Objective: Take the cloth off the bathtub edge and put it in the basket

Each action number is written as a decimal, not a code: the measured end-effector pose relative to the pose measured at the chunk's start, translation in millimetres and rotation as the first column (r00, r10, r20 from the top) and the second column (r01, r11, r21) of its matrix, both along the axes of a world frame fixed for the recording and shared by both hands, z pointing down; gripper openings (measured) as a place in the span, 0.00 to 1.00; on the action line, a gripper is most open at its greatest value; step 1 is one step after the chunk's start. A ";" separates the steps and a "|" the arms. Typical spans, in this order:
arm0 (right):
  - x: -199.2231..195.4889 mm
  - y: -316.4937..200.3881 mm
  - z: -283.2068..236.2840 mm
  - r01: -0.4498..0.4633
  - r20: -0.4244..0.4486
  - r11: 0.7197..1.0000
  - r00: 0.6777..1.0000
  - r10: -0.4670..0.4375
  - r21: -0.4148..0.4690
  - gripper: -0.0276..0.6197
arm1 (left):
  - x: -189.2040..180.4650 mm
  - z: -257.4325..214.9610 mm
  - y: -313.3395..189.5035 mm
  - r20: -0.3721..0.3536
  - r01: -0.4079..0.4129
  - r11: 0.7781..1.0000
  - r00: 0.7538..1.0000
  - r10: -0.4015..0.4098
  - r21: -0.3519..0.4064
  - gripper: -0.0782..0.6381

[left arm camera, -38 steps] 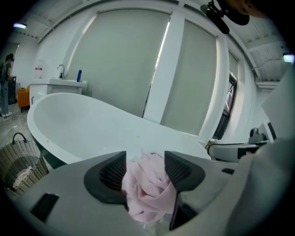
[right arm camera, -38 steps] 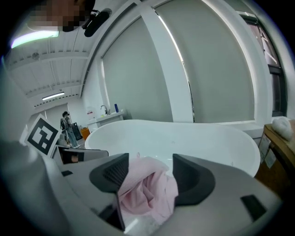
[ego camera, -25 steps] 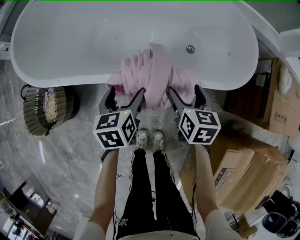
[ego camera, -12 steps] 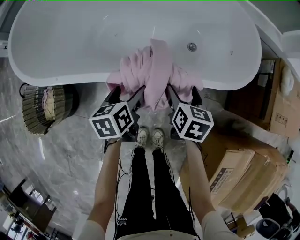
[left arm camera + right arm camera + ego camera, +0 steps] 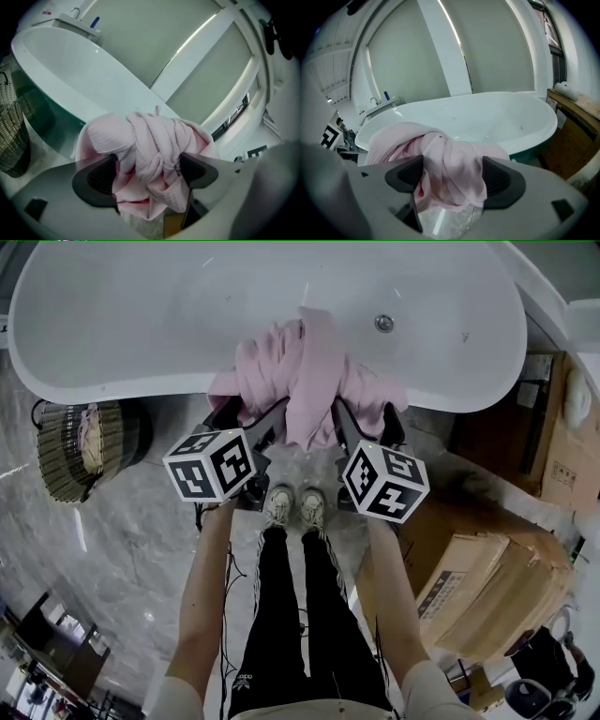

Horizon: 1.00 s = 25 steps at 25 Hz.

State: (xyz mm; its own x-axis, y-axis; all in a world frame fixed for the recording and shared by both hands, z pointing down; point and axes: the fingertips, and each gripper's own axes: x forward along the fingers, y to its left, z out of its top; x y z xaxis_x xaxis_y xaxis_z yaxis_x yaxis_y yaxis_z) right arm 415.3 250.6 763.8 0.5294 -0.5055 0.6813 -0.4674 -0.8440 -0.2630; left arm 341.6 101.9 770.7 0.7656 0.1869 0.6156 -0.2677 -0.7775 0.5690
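Note:
A bunched pink cloth (image 5: 305,371) hangs over the near rim of the white bathtub (image 5: 112,390), held from both sides. My left gripper (image 5: 251,420) is shut on the cloth's left part, and the pink folds (image 5: 150,159) fill the gap between its jaws. My right gripper (image 5: 367,420) is shut on the right part, with the cloth (image 5: 445,168) pressed between its dark pads. A dark wicker basket (image 5: 66,451) stands on the floor at the left, beside the tub, and holds something pale. The left gripper view catches the basket (image 5: 9,140) at its left edge.
Cardboard boxes (image 5: 487,577) are stacked on the floor at the right, close to the tub's end. The person's shoes (image 5: 292,507) stand just under the grippers. A drain (image 5: 382,322) sits in the tub's floor. Grey marble floor (image 5: 122,549) lies between me and the basket.
Both grippers have stayed shut on the cloth. The left gripper's marker cube has shifted left and up, and the cloth bunch has drawn tighter between the two grippers.

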 end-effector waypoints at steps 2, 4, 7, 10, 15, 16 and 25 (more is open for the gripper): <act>0.2 0.5 0.1 -0.005 -0.002 1.000 1.000 0.005 0.000 0.66 | 0.1 0.4 0.9 -0.011 0.006 1.000 1.000 -0.006 -0.020 0.69; 0.3 1.1 0.0 -0.008 -0.001 1.000 1.000 0.008 -0.003 0.65 | 1.0 0.0 2.9 -0.012 -0.004 0.999 1.000 0.003 -0.048 0.69; -4.9 -2.3 0.4 0.006 0.022 1.000 1.000 -0.007 0.008 0.49 | 3.7 -6.1 14.3 -0.022 -0.052 0.996 0.998 0.051 -0.071 0.55; -11.5 -7.8 2.4 0.030 0.062 0.999 0.998 -0.032 0.036 0.31 | 6.0 -14.0 26.6 -0.027 -0.106 0.994 0.994 0.106 0.007 0.39; -14.1 -7.8 2.8 0.062 0.078 0.995 0.995 -0.067 0.076 0.22 | 2.4 -18.2 27.9 -0.032 -0.094 0.992 0.995 0.097 0.079 0.29; -14.2 -7.9 2.3 0.067 0.075 0.995 0.994 -0.073 0.077 0.20 | 1.6 -19.2 27.7 -0.032 -0.085 0.992 0.996 0.089 0.096 0.27; -15.6 -5.2 -4.6 0.104 0.029 0.993 0.994 -0.105 0.048 0.14 | -0.2 -27.7 25.5 -0.022 -0.063 0.976 0.997 0.069 0.209 0.23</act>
State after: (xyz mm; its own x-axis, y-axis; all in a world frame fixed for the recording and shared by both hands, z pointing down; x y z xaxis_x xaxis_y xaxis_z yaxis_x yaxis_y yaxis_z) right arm 399.7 245.3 759.3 0.4505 -0.5881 0.6716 -0.5430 -0.7777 -0.3168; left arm 341.4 127.4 743.0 0.7737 0.1079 0.6243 -0.1980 -0.8949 0.4000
